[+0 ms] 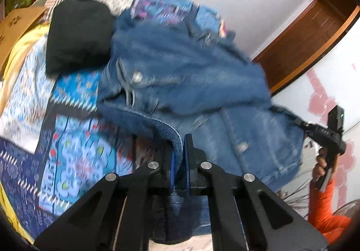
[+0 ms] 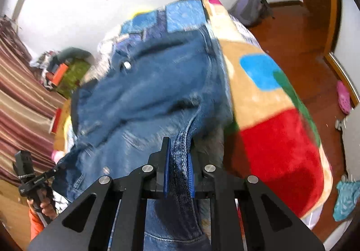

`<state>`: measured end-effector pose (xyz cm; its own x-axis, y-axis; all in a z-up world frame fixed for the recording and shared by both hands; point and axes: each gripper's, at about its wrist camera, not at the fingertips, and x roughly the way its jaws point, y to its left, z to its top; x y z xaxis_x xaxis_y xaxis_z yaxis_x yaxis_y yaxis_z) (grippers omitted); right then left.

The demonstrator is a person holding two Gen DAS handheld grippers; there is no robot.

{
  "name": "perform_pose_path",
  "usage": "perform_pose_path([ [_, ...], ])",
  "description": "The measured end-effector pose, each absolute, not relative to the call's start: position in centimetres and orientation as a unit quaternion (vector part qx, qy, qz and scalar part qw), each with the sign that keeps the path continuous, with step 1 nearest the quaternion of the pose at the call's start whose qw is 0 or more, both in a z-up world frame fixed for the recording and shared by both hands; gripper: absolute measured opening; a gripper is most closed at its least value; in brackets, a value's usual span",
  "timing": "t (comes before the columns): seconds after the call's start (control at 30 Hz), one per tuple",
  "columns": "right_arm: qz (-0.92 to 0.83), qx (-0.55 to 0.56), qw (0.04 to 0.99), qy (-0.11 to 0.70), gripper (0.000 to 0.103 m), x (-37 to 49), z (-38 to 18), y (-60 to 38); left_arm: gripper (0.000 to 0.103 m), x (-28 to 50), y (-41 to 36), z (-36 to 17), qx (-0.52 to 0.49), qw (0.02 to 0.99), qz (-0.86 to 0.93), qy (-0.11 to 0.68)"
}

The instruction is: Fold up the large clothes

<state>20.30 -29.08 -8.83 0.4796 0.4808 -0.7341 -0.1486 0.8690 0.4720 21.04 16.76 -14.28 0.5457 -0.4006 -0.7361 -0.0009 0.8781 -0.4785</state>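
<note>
**Over the bed, a denim jacket held by its hem**

Above the patterned bedspread (image 1: 74, 152), the denim jacket (image 1: 180, 75) hangs lifted. The left gripper (image 1: 180, 161) and right gripper (image 2: 178, 167) each have jaws closed tight on a thick stitched edge. Denim looks heavy and fairly stiff, not slippery; seamed hems likely give the surest hold, clear of the metal buttons (image 1: 137, 76)

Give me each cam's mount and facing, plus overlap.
Left wrist: on the left gripper, facing along its fingers at the denim jacket on the bed; the right gripper and hand show at right.
Right wrist: on the right gripper, facing the jacket and blanket; the left gripper shows at lower left.
Shared: jacket, both grippers.
</note>
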Motion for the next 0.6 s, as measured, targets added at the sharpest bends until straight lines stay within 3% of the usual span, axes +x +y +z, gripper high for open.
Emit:
perform_pose_path([
  [0.33, 0.215, 0.139, 0.867, 0.428, 0.011, 25.5, -5.0, -25.9, 0.005, 26.4, 19.8, -10.4, -0.246, 0.873, -0.108, 0.407],
  [0.6, 0.159, 0.159, 0.874, 0.431, 0.011, 34.6, -6.6, -26.8, 0.005, 35.5, 25.8, -13.6, -0.290, 0.872, -0.029, 0.394],
])
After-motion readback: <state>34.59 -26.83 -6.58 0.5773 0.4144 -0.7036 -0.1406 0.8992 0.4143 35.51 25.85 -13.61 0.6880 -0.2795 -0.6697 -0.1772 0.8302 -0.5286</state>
